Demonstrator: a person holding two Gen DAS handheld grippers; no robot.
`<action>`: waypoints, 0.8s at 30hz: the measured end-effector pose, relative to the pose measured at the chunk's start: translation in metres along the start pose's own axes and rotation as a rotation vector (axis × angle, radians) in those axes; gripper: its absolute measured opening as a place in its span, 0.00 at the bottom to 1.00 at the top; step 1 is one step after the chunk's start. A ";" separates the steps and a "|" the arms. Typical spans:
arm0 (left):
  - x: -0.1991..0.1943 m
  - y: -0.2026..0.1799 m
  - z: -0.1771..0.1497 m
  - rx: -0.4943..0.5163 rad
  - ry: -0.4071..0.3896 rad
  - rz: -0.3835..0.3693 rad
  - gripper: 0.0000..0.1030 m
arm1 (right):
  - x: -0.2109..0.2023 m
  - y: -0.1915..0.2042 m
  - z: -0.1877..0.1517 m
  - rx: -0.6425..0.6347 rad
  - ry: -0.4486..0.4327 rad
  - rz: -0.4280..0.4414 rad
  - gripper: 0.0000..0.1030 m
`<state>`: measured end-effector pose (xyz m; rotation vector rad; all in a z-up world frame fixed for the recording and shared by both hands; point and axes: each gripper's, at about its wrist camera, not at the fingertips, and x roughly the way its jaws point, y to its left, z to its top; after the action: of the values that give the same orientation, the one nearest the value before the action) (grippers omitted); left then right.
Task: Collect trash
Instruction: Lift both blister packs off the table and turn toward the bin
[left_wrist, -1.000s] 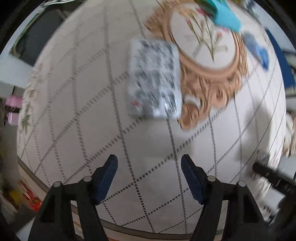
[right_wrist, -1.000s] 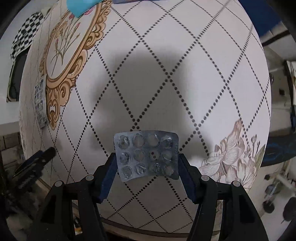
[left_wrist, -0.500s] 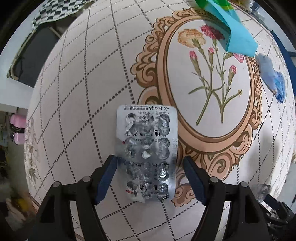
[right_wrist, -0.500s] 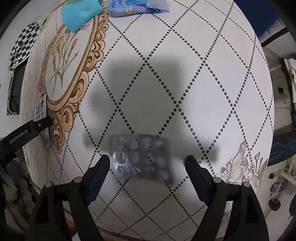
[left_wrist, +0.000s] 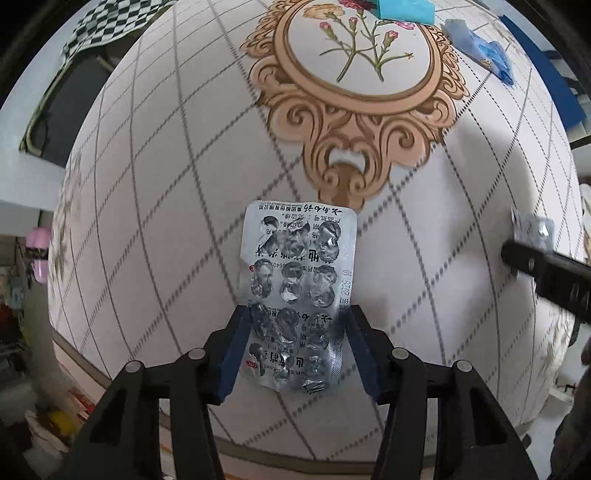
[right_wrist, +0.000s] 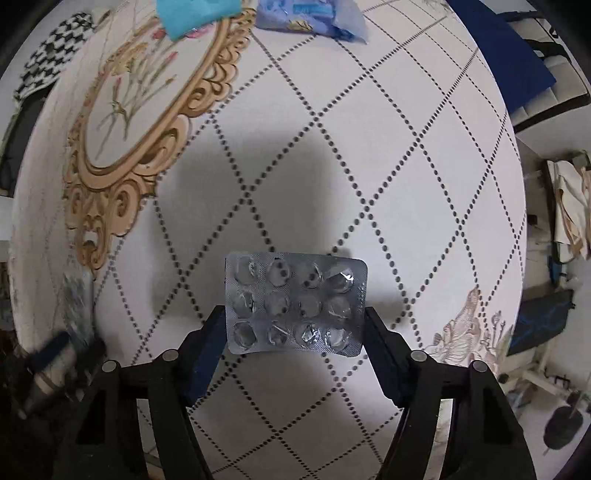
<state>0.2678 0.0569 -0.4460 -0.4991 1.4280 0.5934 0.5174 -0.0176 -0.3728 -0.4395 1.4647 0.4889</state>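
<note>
Both grippers have just been closing in. The left gripper (left_wrist: 295, 332) clamps a long, used pill sheet (left_wrist: 299, 291) by its side edges; the right gripper (right_wrist: 293, 328) pinches a wider pill sheet (right_wrist: 295, 302). So two pieces are in hand above the table (right_wrist: 369, 166). The teal paper (right_wrist: 195, 14) and blue wrapper (right_wrist: 310, 18) are left. No bin in sight.

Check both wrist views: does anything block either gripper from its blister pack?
Nothing visible does. The printed blister pack lies between the left gripper's jaws, and the clear blister pack between the right gripper's.
</note>
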 end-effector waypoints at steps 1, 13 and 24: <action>0.001 0.003 -0.002 -0.012 -0.001 -0.013 0.49 | -0.002 0.000 -0.002 -0.006 -0.013 0.007 0.67; 0.019 0.059 0.052 -0.046 0.017 -0.059 0.59 | 0.002 0.001 0.002 0.008 0.030 0.083 0.69; -0.005 0.027 0.044 -0.017 -0.010 -0.030 0.48 | -0.014 0.026 -0.016 -0.053 -0.041 0.043 0.56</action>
<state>0.2835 0.1049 -0.4366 -0.5299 1.4051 0.5838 0.4893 -0.0057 -0.3594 -0.4381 1.4266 0.5691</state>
